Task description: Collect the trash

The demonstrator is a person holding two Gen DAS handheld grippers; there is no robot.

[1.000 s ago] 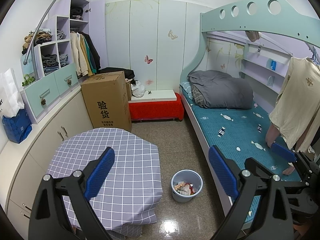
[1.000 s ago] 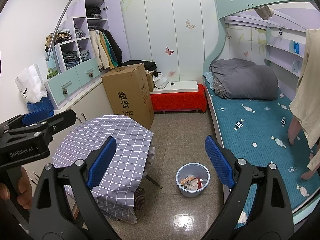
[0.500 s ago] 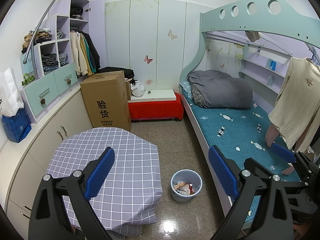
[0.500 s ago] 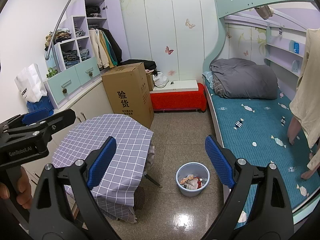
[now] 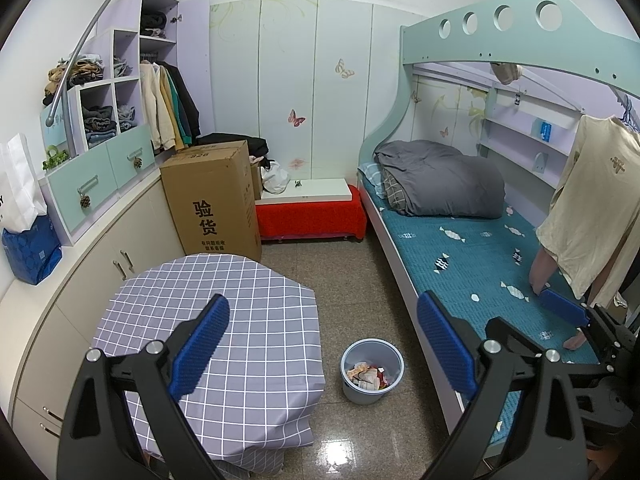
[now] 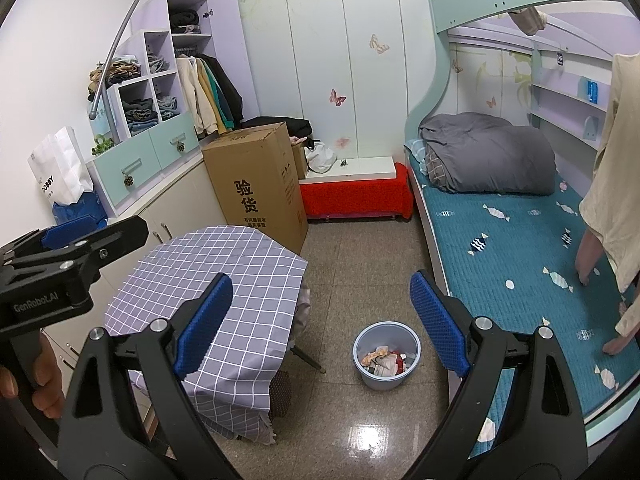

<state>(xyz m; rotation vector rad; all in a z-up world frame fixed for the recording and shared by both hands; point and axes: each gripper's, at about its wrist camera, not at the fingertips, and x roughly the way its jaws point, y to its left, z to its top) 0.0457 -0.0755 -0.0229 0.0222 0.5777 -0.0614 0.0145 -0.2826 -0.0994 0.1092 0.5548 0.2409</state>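
- Teal-framed bunk bed (image 5: 472, 264) with a blue fish-print mattress runs along the right wall, a grey duvet (image 5: 444, 178) bunched at its far end.
- Grey-and-white checked cloth covers the low round table (image 5: 224, 320) on the left side of the floor.
- Brown cardboard box (image 5: 214, 196) printed with black characters stands upright just behind the table.
- Pale blue plastic waste bin (image 6: 386, 354) sits on the tiled floor between table and bed, with crumpled wrappers and paper trash (image 6: 382, 360) lying inside it.
- Left gripper (image 5: 322, 344), black with blue ribbed pads, hangs above table and floor, fingers spread wide, holding nothing.
- Right gripper (image 6: 320, 326) is alongside it, equally wide apart and empty.
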